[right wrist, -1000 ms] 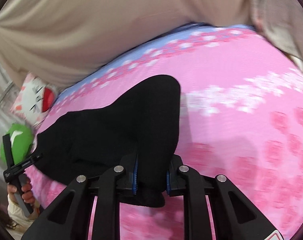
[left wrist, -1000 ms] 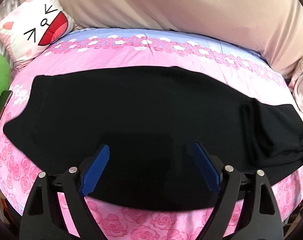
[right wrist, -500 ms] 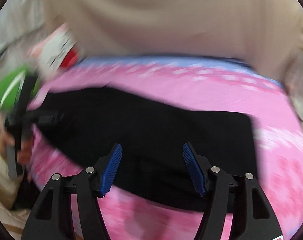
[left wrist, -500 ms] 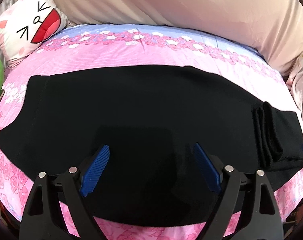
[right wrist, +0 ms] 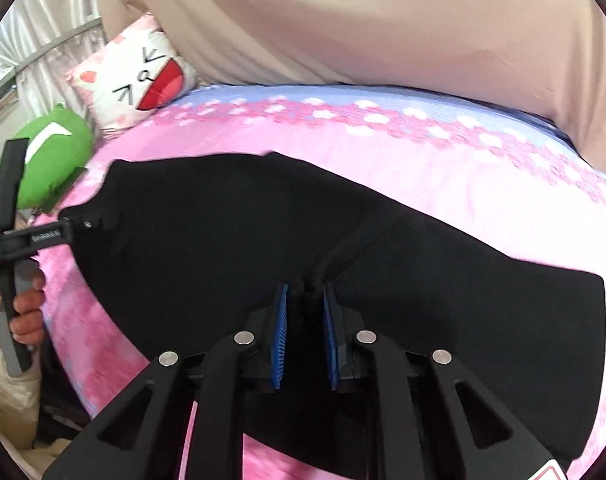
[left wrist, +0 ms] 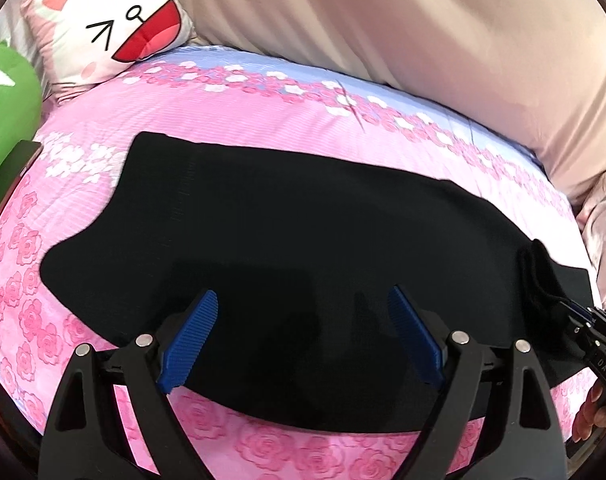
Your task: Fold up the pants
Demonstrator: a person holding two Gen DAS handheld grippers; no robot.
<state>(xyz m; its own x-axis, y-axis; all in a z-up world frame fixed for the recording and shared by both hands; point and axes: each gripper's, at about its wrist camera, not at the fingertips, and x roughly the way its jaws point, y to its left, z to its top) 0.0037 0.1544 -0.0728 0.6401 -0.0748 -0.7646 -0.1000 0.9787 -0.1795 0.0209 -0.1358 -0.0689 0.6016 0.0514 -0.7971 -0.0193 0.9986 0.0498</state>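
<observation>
Black pants [left wrist: 303,248] lie spread flat across the pink flowered bedsheet [left wrist: 231,112], running under and ahead of both my jaws. My left gripper [left wrist: 303,336] hangs over the cloth with its jaws spread wide and nothing between them. My right gripper [right wrist: 305,312] is closing its jaws, pinching a raised ridge of the pants between the blue pads [right wrist: 279,332].

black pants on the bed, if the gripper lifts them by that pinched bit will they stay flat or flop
Probably flop: the black pants bunch into soft creases where the closing right gripper pinches a ridge of cloth. Likely light for their size, since they lie thin and flat on the pink bedsheet. They look matte, so the ribbed pads should hold without much slipping.
</observation>
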